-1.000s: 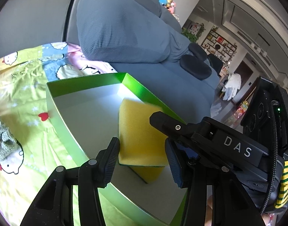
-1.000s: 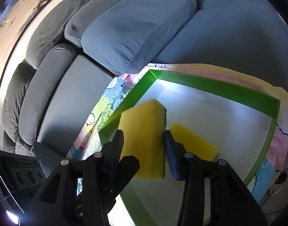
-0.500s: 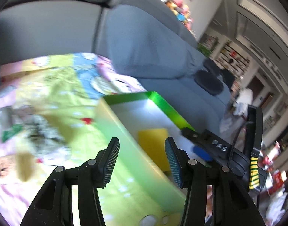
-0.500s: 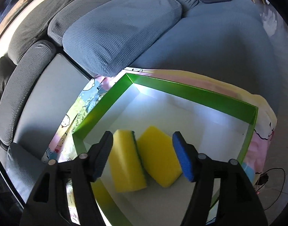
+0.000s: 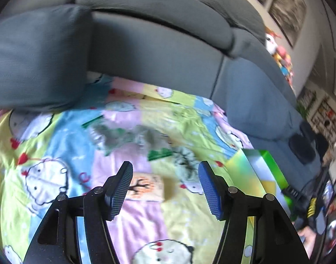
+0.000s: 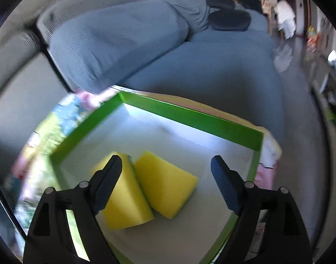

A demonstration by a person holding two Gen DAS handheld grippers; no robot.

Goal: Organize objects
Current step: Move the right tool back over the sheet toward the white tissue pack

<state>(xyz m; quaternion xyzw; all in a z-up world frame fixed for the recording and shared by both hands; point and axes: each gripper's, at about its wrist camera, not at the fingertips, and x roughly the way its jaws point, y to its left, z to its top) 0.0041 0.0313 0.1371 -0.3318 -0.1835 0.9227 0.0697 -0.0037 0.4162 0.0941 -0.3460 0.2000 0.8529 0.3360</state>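
Note:
Two yellow sponges, one (image 6: 126, 200) on the left and one (image 6: 165, 182) on the right, lie side by side inside the green-walled box (image 6: 190, 116). My right gripper (image 6: 168, 187) is open and empty above them. My left gripper (image 5: 165, 189) is open and empty over the cartoon-print cloth (image 5: 46, 176). Just ahead of it lie a small card with a tree picture (image 5: 145, 188) and grey cloth pieces (image 5: 185, 162). The green box shows at the right edge of the left wrist view (image 5: 269, 165).
The cloth and box rest on a grey-blue sofa (image 6: 212, 70) with large cushions (image 5: 33, 57). More grey fabric pieces (image 5: 115, 136) lie farther back on the cloth. A dark cushion (image 6: 229, 21) sits at the sofa's far end.
My right gripper let go of the sponge, which now lies in the box beside the other, and opened wider. My left gripper swung left, away from the box, over the cloth.

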